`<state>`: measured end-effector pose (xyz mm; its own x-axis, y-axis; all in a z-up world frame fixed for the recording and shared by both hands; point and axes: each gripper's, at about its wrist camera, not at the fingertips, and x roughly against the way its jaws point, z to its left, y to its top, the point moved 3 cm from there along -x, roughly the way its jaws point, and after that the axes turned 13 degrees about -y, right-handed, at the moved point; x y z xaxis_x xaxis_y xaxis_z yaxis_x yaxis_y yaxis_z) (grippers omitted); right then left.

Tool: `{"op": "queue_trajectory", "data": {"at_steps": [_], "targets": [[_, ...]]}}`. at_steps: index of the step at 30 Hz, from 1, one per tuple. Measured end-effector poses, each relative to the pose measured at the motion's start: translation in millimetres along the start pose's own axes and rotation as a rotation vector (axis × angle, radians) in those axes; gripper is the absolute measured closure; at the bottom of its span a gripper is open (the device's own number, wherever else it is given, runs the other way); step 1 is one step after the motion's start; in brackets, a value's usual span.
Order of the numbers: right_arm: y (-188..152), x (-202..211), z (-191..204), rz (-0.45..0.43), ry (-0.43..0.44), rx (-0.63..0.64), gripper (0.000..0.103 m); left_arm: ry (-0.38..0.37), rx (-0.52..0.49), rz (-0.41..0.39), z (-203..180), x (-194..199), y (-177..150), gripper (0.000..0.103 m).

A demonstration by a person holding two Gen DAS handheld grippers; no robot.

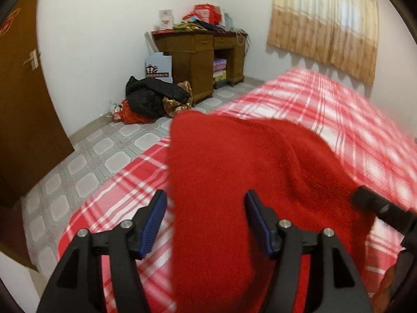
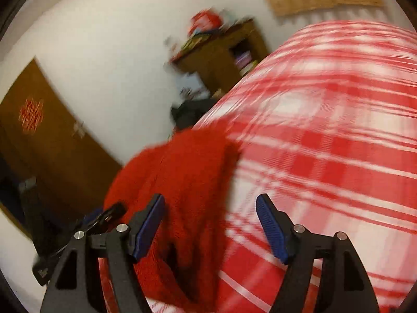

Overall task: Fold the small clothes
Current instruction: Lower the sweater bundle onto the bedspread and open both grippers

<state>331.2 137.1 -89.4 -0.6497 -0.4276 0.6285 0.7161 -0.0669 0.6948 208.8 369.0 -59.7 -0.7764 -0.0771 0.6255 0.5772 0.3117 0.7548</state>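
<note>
even indoor light, motion blur, fisheye warp

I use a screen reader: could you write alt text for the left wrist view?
A red knitted garment lies on a red-and-white plaid bedspread, between the open left gripper's blue pads, which do not press it. Beyond are a tiled floor and wooden desk.

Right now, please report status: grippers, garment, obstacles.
Left gripper open, right gripper open. Red garment lies on plaid bed, between both jaws, ungripped. Nothing in the way.

White walls, tiled floor (image 1: 78, 161), wooden desk (image 1: 198, 52), curtained window (image 1: 325, 23).
</note>
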Motion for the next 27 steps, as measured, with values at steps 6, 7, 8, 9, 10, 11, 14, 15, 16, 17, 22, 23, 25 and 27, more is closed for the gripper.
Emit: {"op": "queue_trajectory", "data": {"at_steps": [6, 7, 8, 9, 10, 11, 14, 15, 16, 17, 22, 23, 25, 27], "targets": [[-22.6, 35.0, 50.2, -0.099, -0.094, 0.278, 0.078, -0.012, 0.070, -0.056, 1.9, 32.4, -19.8, 0.034], [-28.0, 35.8, 59.6, -0.098, -0.076, 0.299, 0.078, -0.011, 0.074, -0.054, -0.6, 32.2, -22.8, 0.034], [-35.9, 35.3, 67.7, -0.092, -0.058, 0.322, 0.078, -0.003, 0.072, -0.052, -2.6, 32.3, -27.1, 0.034], [-43.4, 32.2, 74.1, -0.081, -0.054, 0.347, 0.078, 0.006, 0.067, -0.050, -4.9, 31.3, -30.7, 0.034], [-52.6, 30.2, 77.0, -0.070, -0.061, 0.371, 0.078, 0.013, 0.060, -0.044, -7.2, 28.9, -34.2, 0.034], [-62.7, 21.5, 79.2, -0.039, -0.079, 0.393, 0.078, 0.015, 0.050, -0.031, -8.7, 26.4, -38.3, 0.034], [-83.6, -11.6, 69.5, 0.080, -0.129, 0.392, 0.078, 0.032, 0.028, 0.022, -13.6, 16.0, -46.3, 0.034], [-86.7, -12.1, 67.4, 0.070, -0.120, 0.385, 0.078, 0.042, 0.020, 0.038, -14.2, 11.0, -48.7, 0.033], [-88.6, -9.3, 66.9, 0.045, -0.116, 0.392, 0.078, 0.045, 0.018, 0.045, -15.3, 10.5, -50.8, 0.032], [-89.6, -8.1, 68.0, 0.045, -0.125, 0.405, 0.078, 0.045, 0.020, 0.055, -15.0, 9.0, -51.8, 0.032], [-94.5, 20.5, 66.0, 0.069, -0.163, 0.391, 0.077, 0.052, 0.028, 0.075, -17.0, 14.7, -56.2, 0.033], [-95.4, 26.9, 64.2, 0.065, -0.162, 0.372, 0.076, 0.059, 0.018, 0.072, -19.3, 18.5, -56.6, 0.032], [-98.0, 43.9, 57.3, 0.053, -0.150, 0.324, 0.066, 0.079, -0.008, 0.057, -25.1, 28.4, -59.3, 0.027], [-103.5, 63.7, 50.8, 0.030, -0.153, 0.282, 0.043, 0.101, -0.026, 0.047, -30.7, 36.0, -62.1, 0.018]]}}
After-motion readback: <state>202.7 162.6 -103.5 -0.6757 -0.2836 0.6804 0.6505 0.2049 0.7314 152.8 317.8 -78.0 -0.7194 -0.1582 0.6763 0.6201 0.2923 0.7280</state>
